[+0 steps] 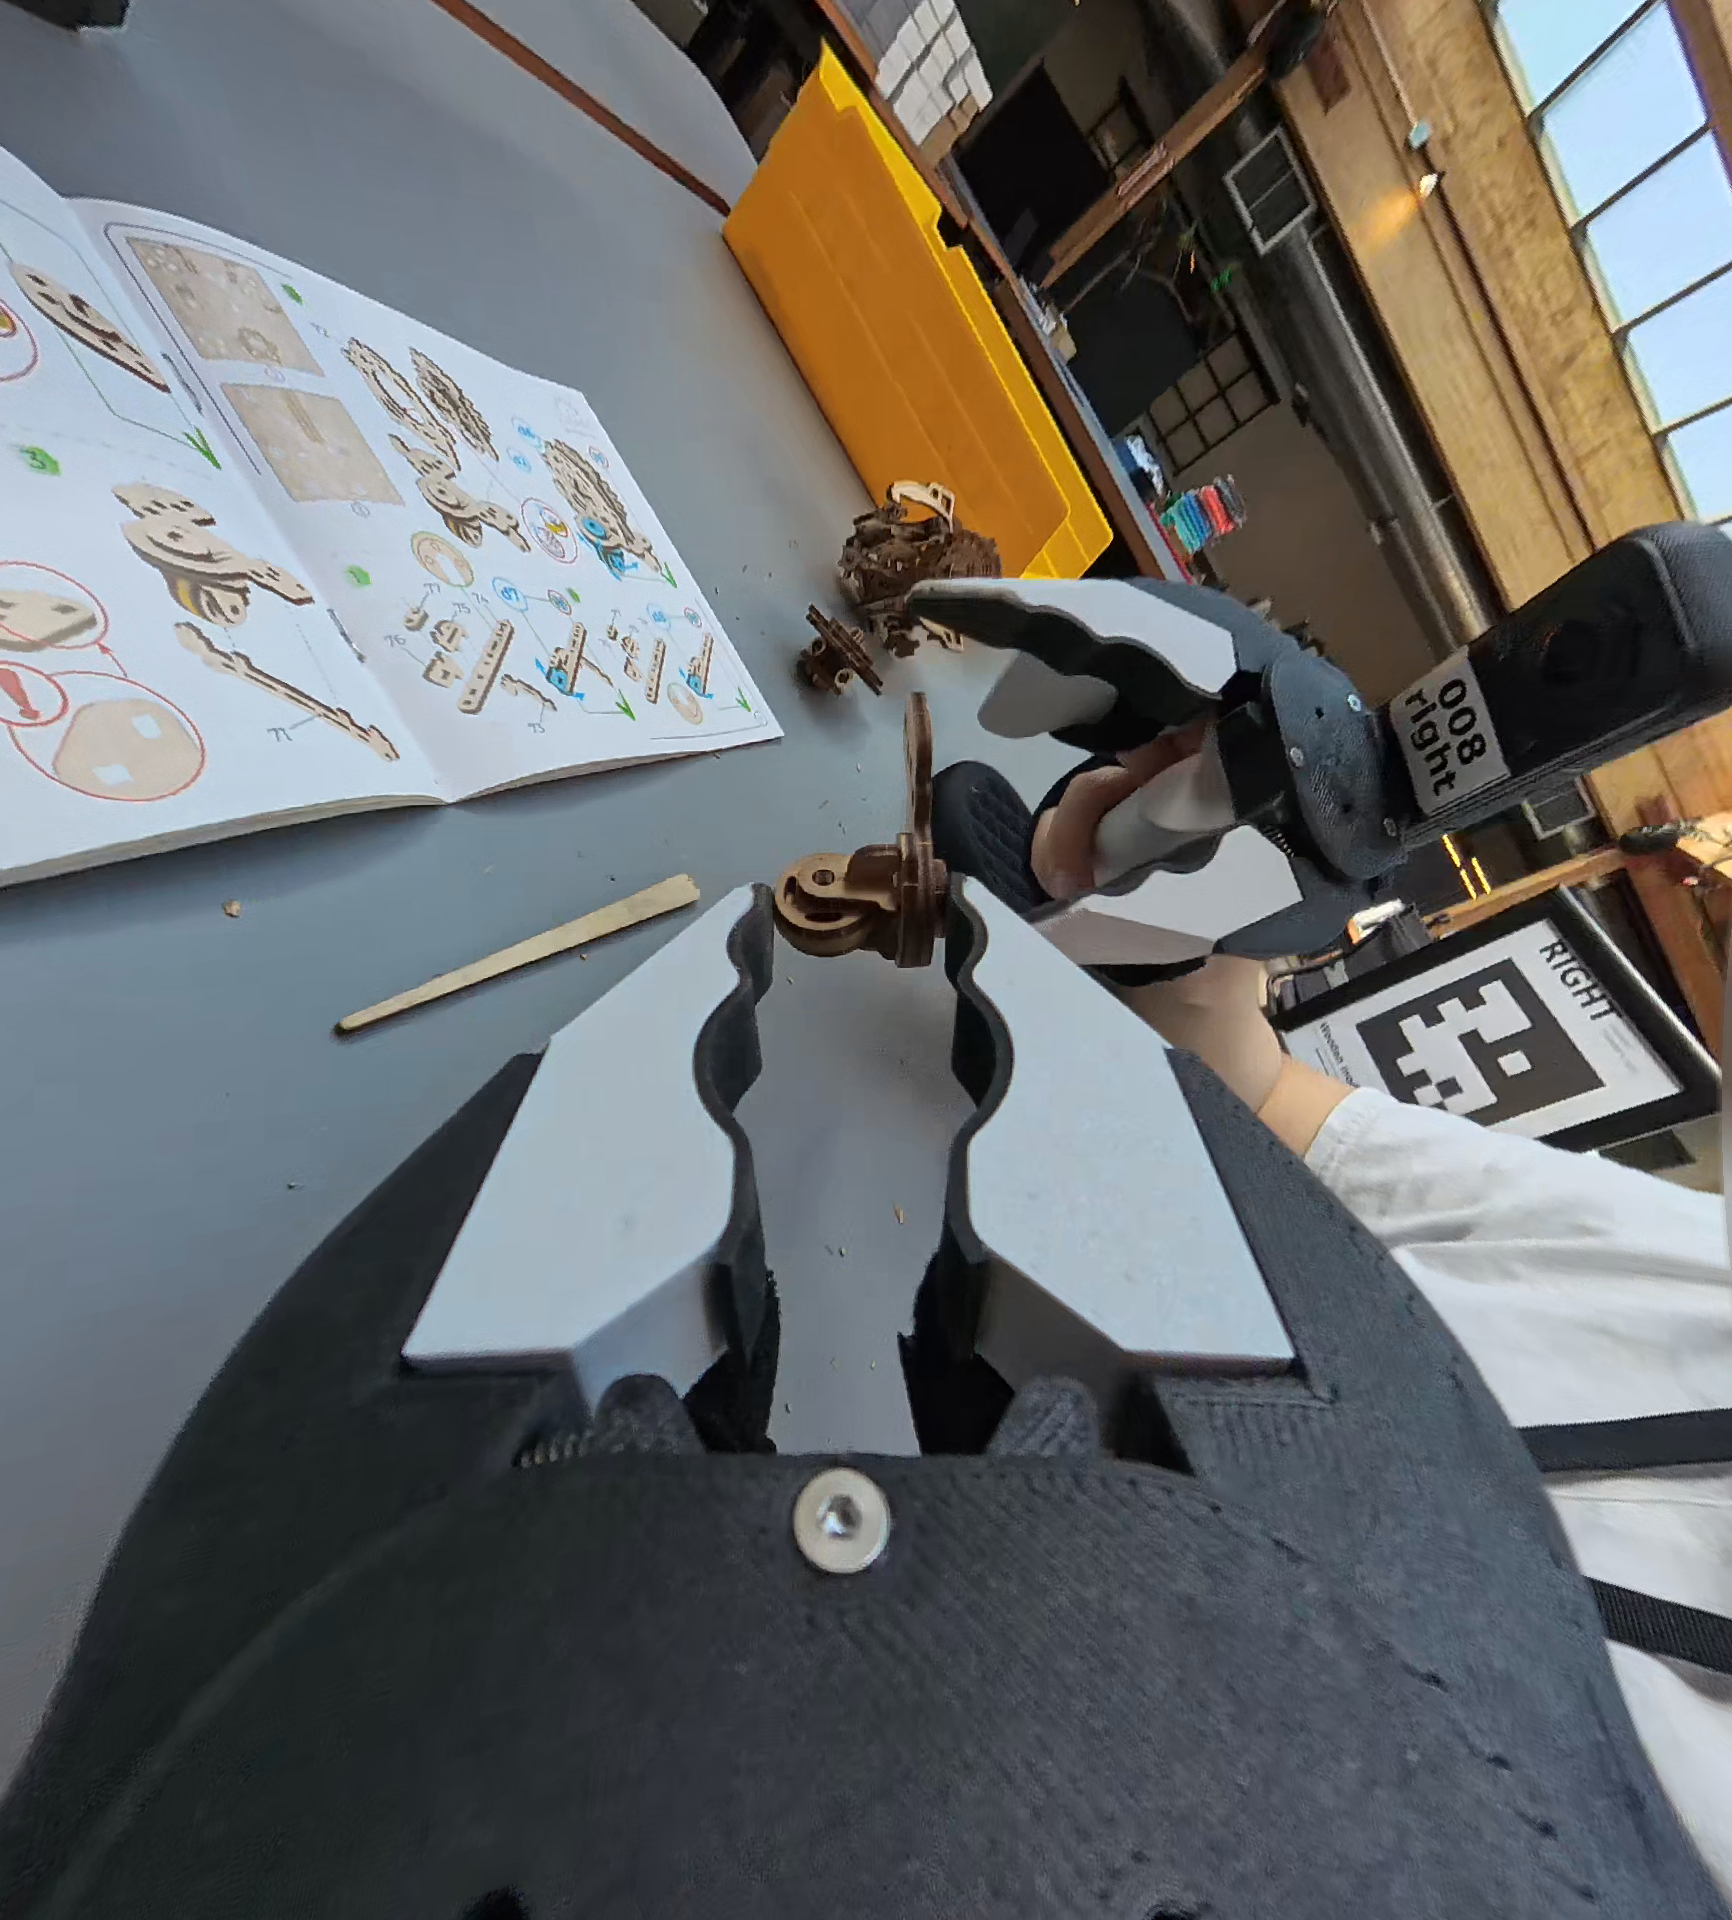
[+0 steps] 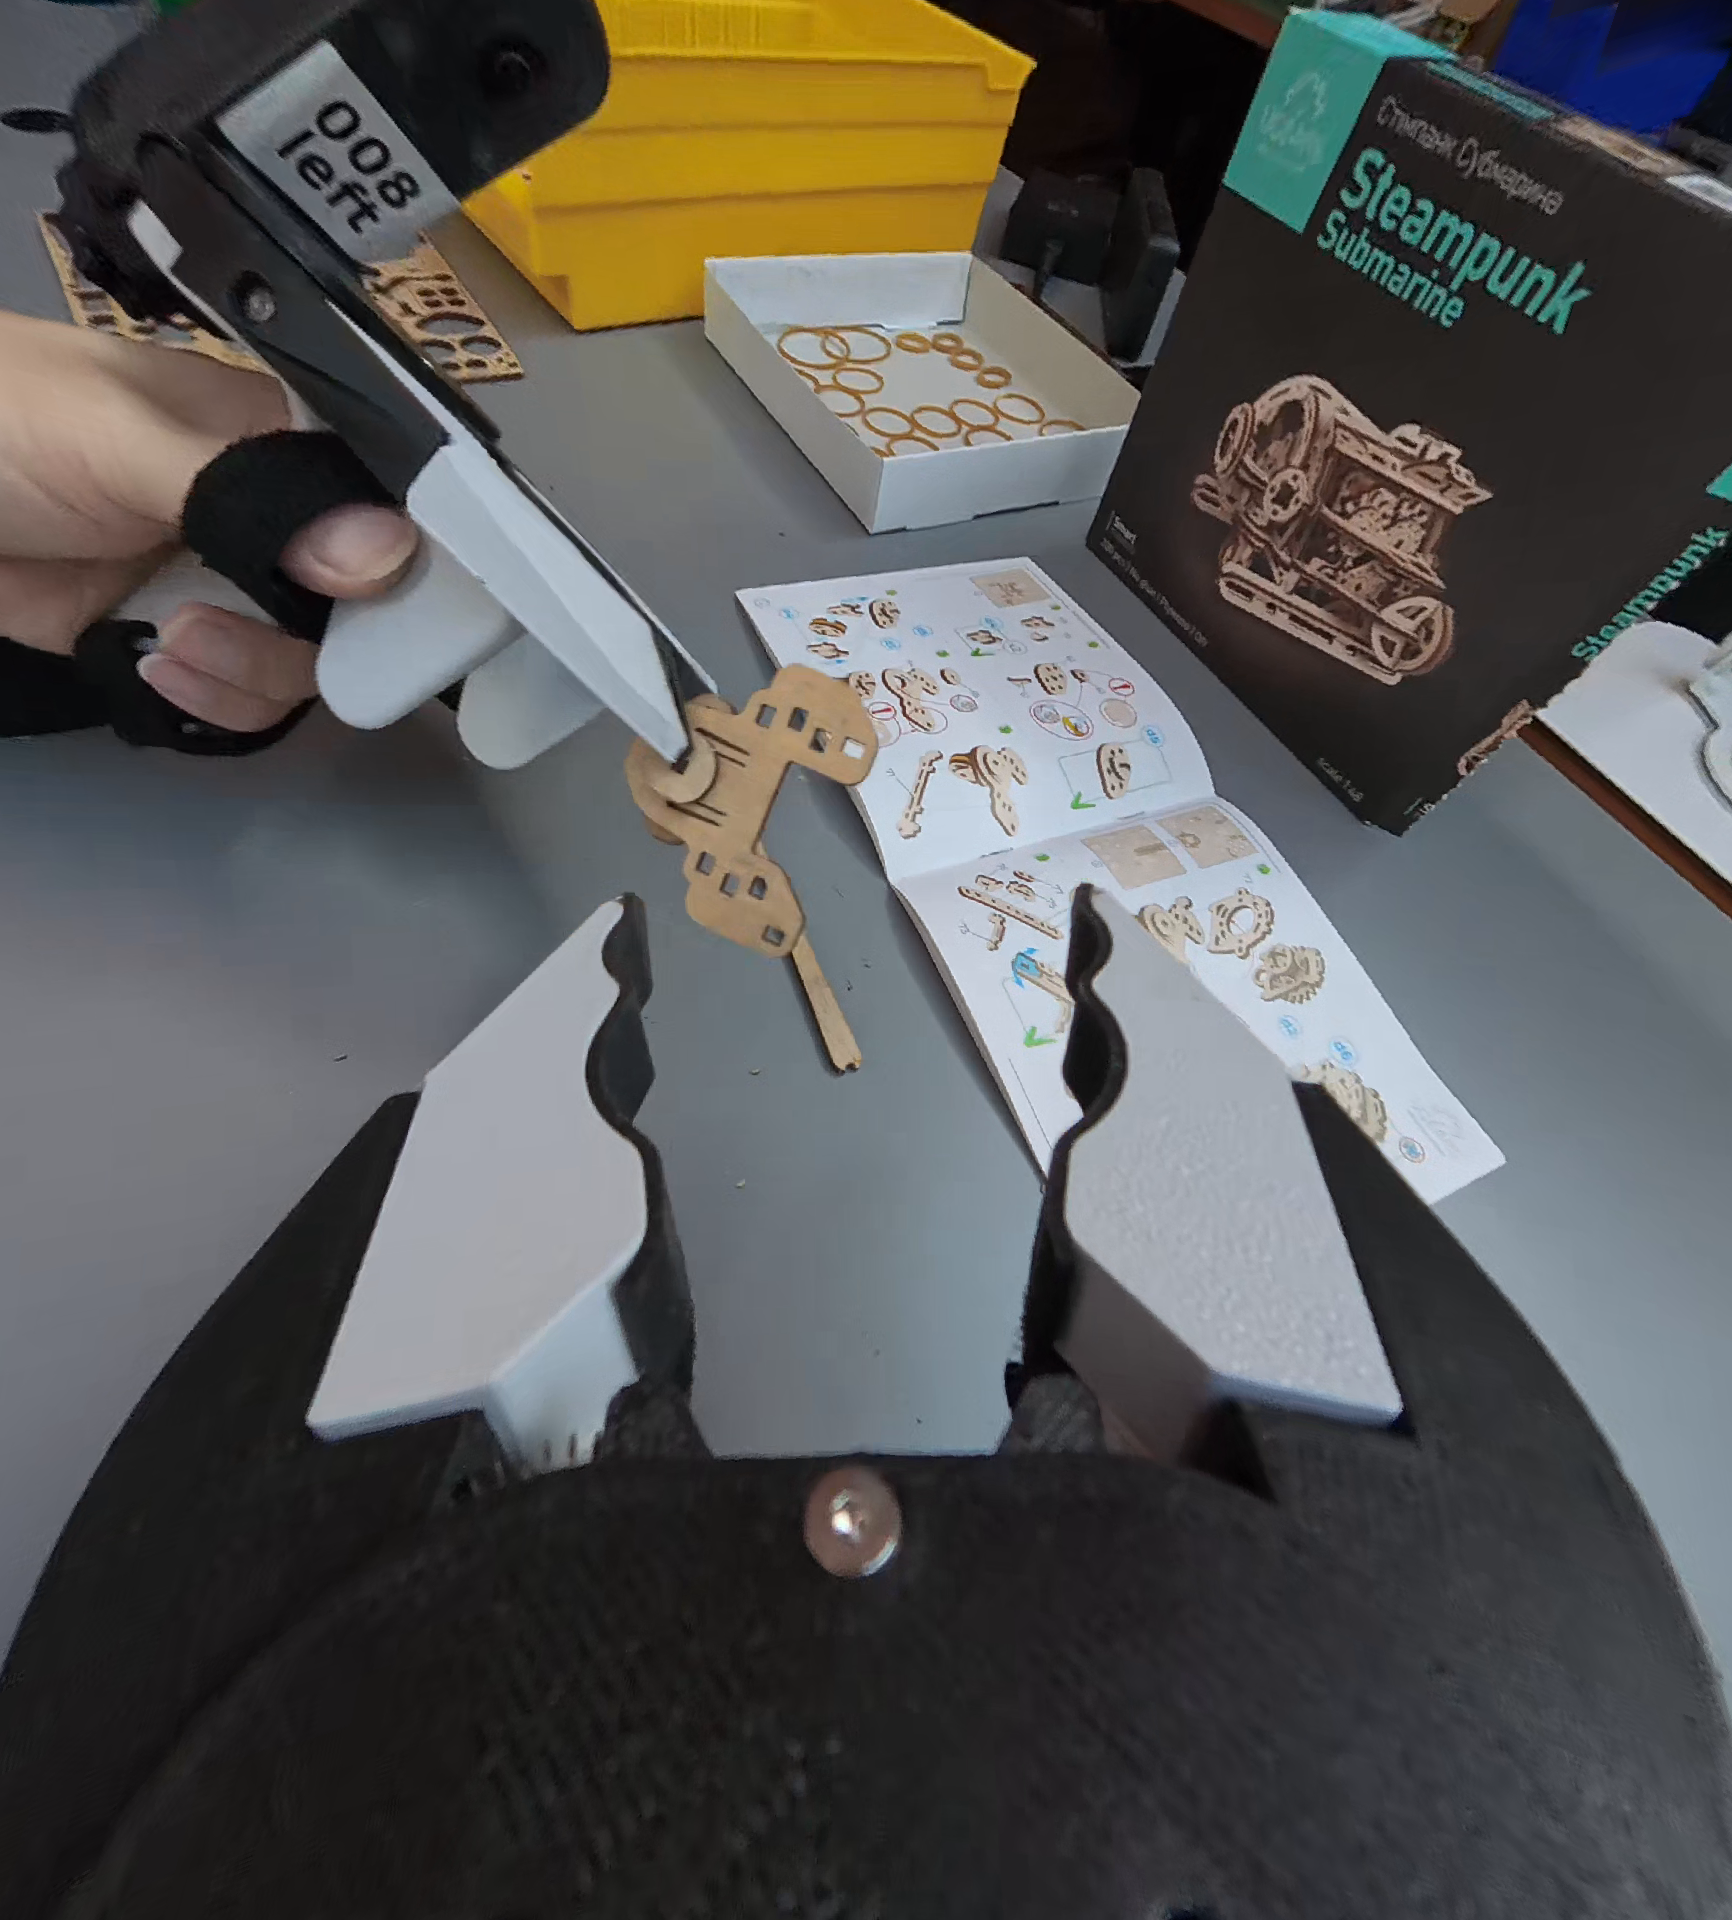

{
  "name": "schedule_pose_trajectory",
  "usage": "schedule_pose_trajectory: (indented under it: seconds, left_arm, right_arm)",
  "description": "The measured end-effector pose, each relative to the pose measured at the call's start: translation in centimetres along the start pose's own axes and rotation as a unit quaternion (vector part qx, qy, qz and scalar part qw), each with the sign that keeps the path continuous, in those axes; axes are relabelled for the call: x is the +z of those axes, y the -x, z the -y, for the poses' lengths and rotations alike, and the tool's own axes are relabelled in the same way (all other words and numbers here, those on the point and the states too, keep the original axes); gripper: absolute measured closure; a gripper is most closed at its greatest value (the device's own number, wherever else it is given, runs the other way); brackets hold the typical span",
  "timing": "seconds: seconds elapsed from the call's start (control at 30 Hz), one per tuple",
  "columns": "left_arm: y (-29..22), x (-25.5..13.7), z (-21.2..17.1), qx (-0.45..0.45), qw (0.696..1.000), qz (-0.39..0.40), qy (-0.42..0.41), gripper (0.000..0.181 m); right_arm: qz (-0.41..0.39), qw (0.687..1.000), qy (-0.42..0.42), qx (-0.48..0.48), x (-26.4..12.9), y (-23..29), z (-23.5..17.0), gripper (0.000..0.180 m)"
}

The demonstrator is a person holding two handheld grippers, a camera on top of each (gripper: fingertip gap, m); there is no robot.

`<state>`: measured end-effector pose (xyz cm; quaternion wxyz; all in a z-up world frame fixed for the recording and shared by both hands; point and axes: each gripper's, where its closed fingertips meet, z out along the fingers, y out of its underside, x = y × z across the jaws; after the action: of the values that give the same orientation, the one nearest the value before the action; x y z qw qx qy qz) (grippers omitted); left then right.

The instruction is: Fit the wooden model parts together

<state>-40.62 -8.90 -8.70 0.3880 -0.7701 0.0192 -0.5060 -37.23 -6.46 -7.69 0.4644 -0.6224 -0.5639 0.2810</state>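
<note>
A grey table [image 2: 270, 987] fills both views, with a workshop wall and windows behind it. Nearest in the right wrist view, the right gripper [image 2: 857, 935] hangs over the table with its claw spread wide and nothing between the fingers. Just beyond its tips a thin wooden stick [image 2: 826, 1003] lies flat. Above the stick, the left gripper [image 2: 680, 748] pinches the wooden model part [image 2: 748, 800], a flat pierced plate with a small wheel piece on one face, holding it off the table. In the left wrist view the same part [image 1: 867, 894] sits clamped between the fingertips. To the right lies an open instruction booklet [image 2: 1101, 831]. Farther off stand a white tray of wooden rings [image 2: 924, 395], a yellow bin [image 2: 768, 156] and the dark kit box [image 2: 1464, 416]. A half-built wooden assembly [image 1: 903, 571] rests near the bin.
</note>
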Motion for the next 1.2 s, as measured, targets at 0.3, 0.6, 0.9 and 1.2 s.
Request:
schedule_pose_trajectory:
  seconds: [0.3, 0.6, 0.9, 1.2]
  left_arm:
    - [-2.3, 0.6, 0.4, -0.008, 0.995, -0.021, -0.102, 0.15]
    - [-2.2, 0.7, -1.6, 0.016, 0.998, -0.025, -0.055, 0.149]
    - [-1.4, -0.5, -2.3, 0.087, 0.99, -0.041, 0.105, 0.14]
    - [-2.1, -0.3, -2.6, 0.102, 0.98, -0.107, 0.13, 0.163]
  right_arm:
    - [0.041, 0.996, -0.024, -0.073, 0.5, 2.8, 0.3, 0.129]
    - [0.081, 0.99, -0.024, -0.111, 0.4, 4.1, 0.1, 0.153]
    - [0.17, 0.979, -0.02, -0.108, 0.4, 5.7, -1.0, 0.152]
    - [0.158, 0.985, -0.024, -0.063, 1.0, 5.7, -1.0, 0.152]
